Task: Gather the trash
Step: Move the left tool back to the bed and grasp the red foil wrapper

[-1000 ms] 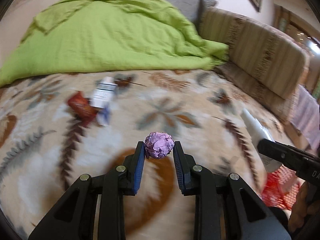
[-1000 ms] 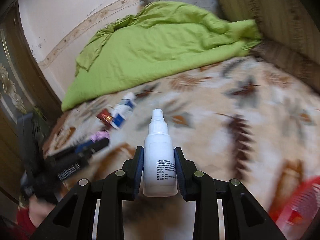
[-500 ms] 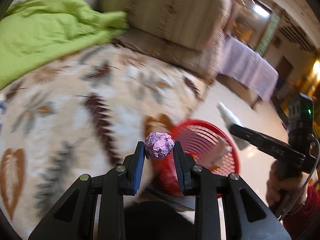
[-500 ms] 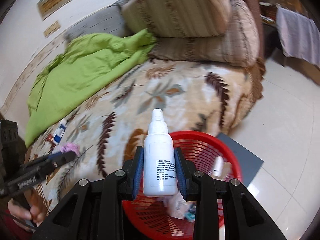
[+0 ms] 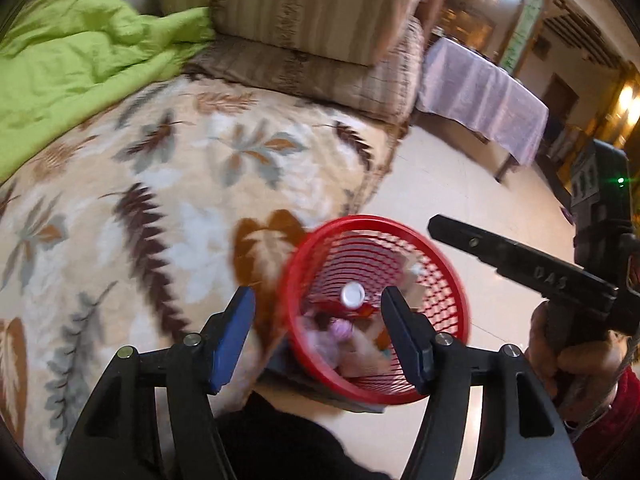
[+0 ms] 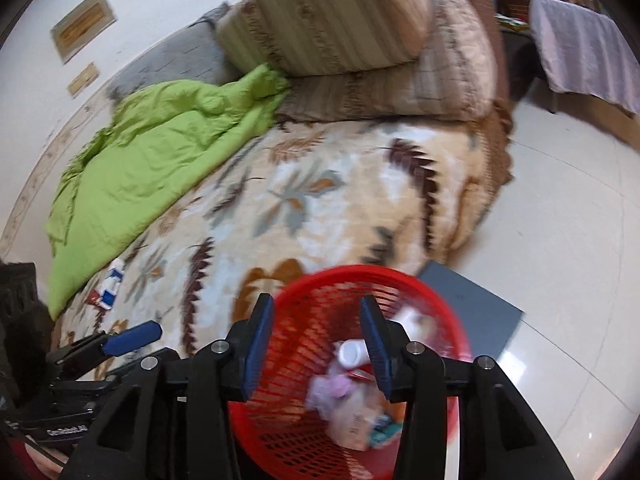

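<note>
Left wrist view: left gripper (image 5: 318,334) at bottom centre, fingers spread wide, nothing between them. Poised directly above the red basket (image 5: 454,280), which sits at lower centre on the pale floor against the edge of the leaf-patterned bed cover (image 5: 180,184). Probably held there so anything let go falls inside. In the basket: a white bottle (image 5: 353,295) seen end-on, a purple crumpled ball (image 5: 340,330) below it, other blurred wrappers. At right edge, right gripper (image 5: 516,258) gripped by a hand (image 5: 568,354), pointing toward the basket rim. Green blanket (image 5: 72,68) at upper left, striped cushions (image 5: 304,12) at top centre.

Right wrist view: right gripper (image 6: 318,346) at bottom centre, fingers likewise parted and empty, framing the red basket (image 6: 296,308). White bottle (image 6: 352,353) and purple crumpled ball (image 6: 334,386) lying among mixed packaging at the bottom. Left gripper (image 6: 132,344) at lower left, blue pad showing. Far left, on the bed cover near the blanket's edge, a blue-and-white packet (image 6: 113,288) and something red beside it: by the look of it, trash not yet collected. Grey mat (image 6: 476,312) under the basket, lower right.
</note>
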{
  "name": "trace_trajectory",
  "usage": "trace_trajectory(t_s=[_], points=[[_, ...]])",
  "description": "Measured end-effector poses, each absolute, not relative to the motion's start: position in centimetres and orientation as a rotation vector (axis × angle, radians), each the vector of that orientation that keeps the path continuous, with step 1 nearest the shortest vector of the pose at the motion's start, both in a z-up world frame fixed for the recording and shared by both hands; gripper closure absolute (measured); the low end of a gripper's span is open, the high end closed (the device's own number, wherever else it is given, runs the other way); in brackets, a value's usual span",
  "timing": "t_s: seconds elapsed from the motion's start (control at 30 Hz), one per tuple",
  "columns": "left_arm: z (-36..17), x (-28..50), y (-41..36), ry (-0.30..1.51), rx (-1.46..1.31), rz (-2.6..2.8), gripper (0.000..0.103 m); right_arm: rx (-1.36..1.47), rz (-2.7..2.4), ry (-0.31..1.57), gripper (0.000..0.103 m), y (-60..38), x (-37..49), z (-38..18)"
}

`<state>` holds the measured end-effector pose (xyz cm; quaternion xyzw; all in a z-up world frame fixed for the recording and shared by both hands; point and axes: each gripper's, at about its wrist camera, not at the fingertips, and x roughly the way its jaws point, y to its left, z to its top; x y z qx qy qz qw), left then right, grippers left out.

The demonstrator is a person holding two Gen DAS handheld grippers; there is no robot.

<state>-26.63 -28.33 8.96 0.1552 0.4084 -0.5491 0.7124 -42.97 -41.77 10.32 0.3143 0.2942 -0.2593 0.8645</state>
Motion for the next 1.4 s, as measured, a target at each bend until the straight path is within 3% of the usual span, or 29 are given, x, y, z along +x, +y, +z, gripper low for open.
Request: trace_trajectory(t_s=[0.3, 0.77, 0.9, 1.33, 1.4], points=[[9.6, -19.3, -19.1, 0.876, 0.261, -0.964, 0.039, 0.551, -0.292, 0.637, 0.050, -34.7, -31.1, 11.5], [7.9, -3.2, -0.2, 0.940, -0.092, -0.436, 0.039, 0.455, -0.078, 0.712, 0.046, -23.0, -10.4, 9.7], [7.7, 0.4, 0.5, 0.927, -0.100, -0.367, 0.039, 0.501, -0.103, 0.709, 0.046, -22.6, -6.0, 8.3], [4.2, 12.2, -1.9, 0.978, -0.236, -0.267, 0.039, 0.574, -0.135, 0.731, 0.046, -26.1, -6.1, 6.0], [3.5, 12.9, -2.2, 0.981, -0.250, -0.264, 0.046, 0.591, -0.132, 0.729, 0.046, -26.5, -6.1, 6.0]])
